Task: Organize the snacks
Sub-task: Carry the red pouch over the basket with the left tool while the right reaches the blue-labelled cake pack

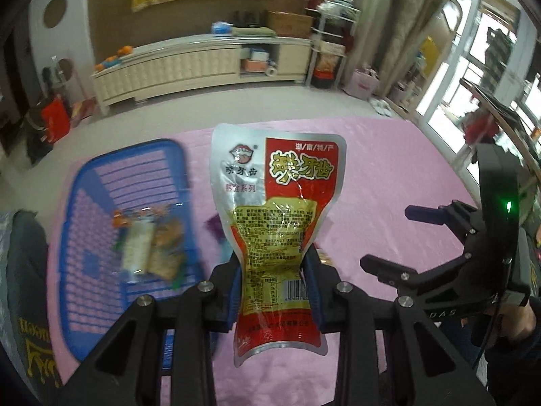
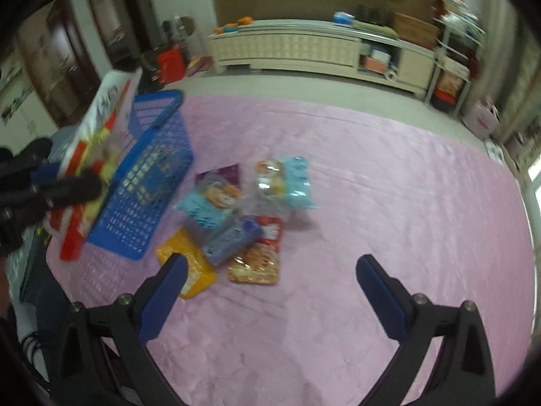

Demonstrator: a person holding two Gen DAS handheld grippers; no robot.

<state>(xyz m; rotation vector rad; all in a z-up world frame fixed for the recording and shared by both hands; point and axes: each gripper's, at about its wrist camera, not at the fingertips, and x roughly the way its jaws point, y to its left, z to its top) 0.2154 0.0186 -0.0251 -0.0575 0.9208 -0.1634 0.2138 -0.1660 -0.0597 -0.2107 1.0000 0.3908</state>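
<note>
The left claw (image 1: pixel 275 287) clenches a red-and-silver snack pouch (image 1: pixel 277 209) above the pink tabletop (image 2: pixel 389 186), right of a blue basket (image 1: pixel 101 186); the right claw (image 2: pixel 272 291) gapes empty near loose snack packets (image 2: pixel 243 216).

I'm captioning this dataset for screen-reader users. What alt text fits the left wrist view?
The left claw pinches a red and silver snack pouch upright above a pink cloth. A blue basket holding a few snacks sits to its left; the right claw hangs open at the right edge.
</note>
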